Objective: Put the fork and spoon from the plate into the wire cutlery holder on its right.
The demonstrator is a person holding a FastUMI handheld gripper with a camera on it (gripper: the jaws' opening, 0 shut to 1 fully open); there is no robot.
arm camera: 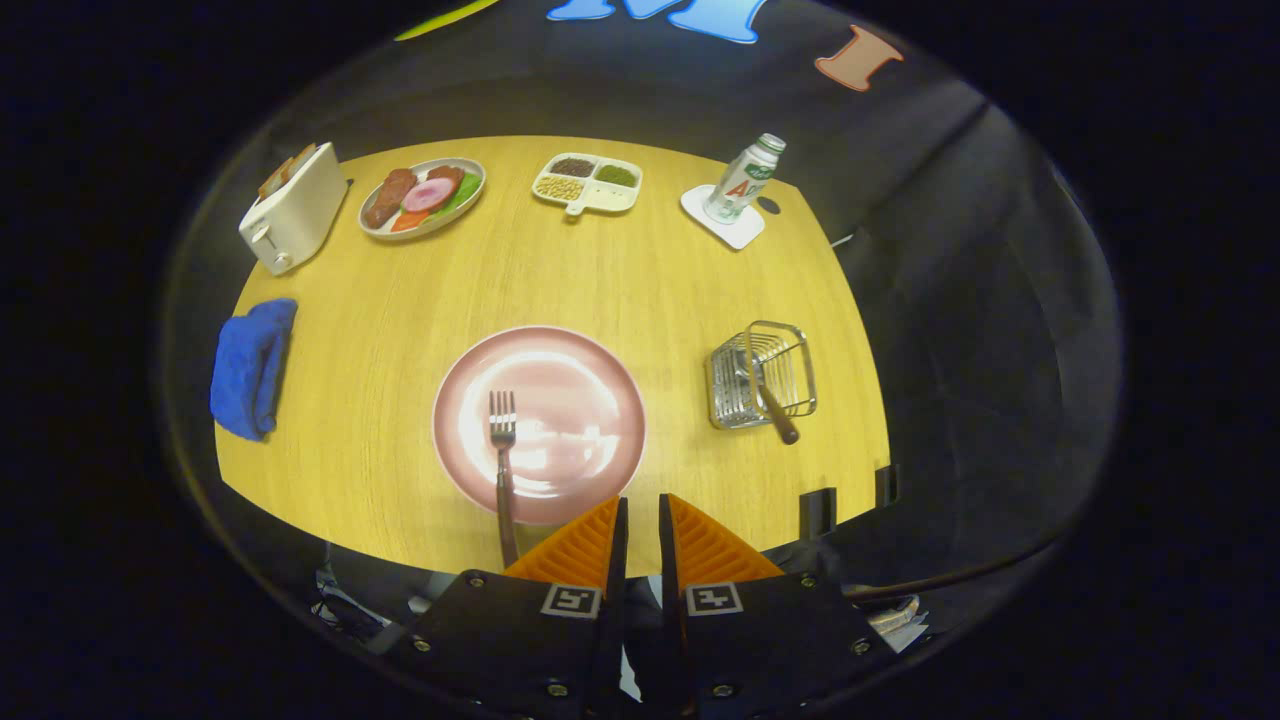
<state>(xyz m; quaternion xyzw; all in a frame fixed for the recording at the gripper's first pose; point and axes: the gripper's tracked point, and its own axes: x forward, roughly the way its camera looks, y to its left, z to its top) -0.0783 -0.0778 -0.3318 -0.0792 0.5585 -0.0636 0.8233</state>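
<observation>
On the round wooden surface (640, 270) lay one pink round plate (580, 400), one metal fork (502, 440) and one wire cutlery holder (762, 375). There was also one white toaster (292, 210), one blue cloth (250, 368), one bottle (742, 180) and two food dishes (422, 198) (588, 183).

Wooden table (620, 270): light grain, rounded far edge. Far left: white toaster (292, 208) with slices standing in its slots. Beside it: oval dish (422, 197) carrying sausages, a ham slice, lettuce and a carrot piece. Centre rear: white three-compartment tray (588, 183) holding dark, pale and green grains, one kind per compartment. Far right: white bottle (742, 180), upright on a white square coaster (722, 216). Left edge: crumpled blue cloth (250, 368), well apart from the toaster.
</observation>
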